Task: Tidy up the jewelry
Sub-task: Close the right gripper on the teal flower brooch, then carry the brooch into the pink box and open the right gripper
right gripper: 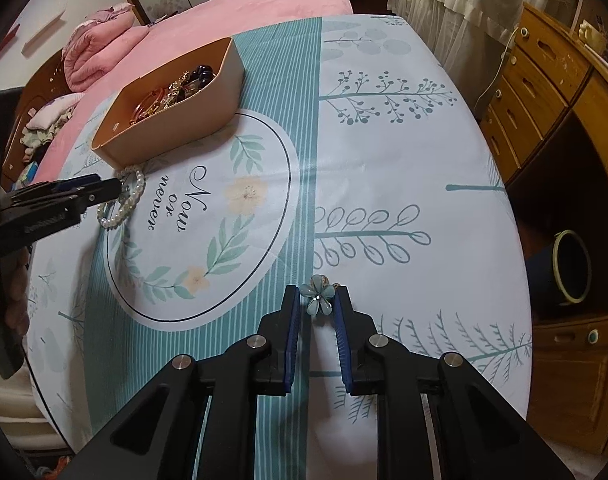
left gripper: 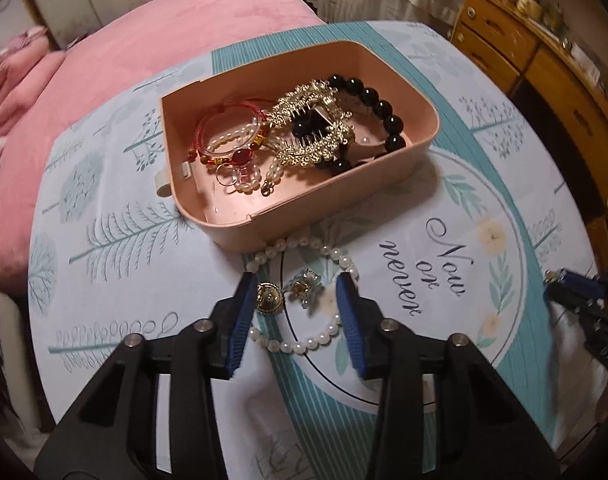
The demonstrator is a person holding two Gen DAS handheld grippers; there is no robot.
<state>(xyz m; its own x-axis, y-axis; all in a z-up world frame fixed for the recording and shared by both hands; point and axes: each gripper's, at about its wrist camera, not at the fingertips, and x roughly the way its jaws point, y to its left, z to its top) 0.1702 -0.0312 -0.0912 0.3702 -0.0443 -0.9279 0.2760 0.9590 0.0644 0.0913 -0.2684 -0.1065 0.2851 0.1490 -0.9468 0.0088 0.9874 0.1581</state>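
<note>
Your right gripper [right gripper: 316, 300]: jaws spread around blue flower earring [right gripper: 316, 299] on tabletop [right gripper: 384, 160], not gripped. Your left gripper [left gripper: 295, 292]: jaws spread over pearl bracelet [left gripper: 304, 344], gold button [left gripper: 269, 298], small clip [left gripper: 306, 282]. Beyond, pink box [left gripper: 384, 168] already mostly filled.

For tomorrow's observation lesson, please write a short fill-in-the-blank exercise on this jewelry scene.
1. The pink box holds a bracelet of ____ beads.
2. The tablecloth reads "Now or ____".
3. The right gripper is open around a blue ____ charm.
4. The pearl bracelet lies ____ the box.

Missing words: black; never; flower; outside
</note>
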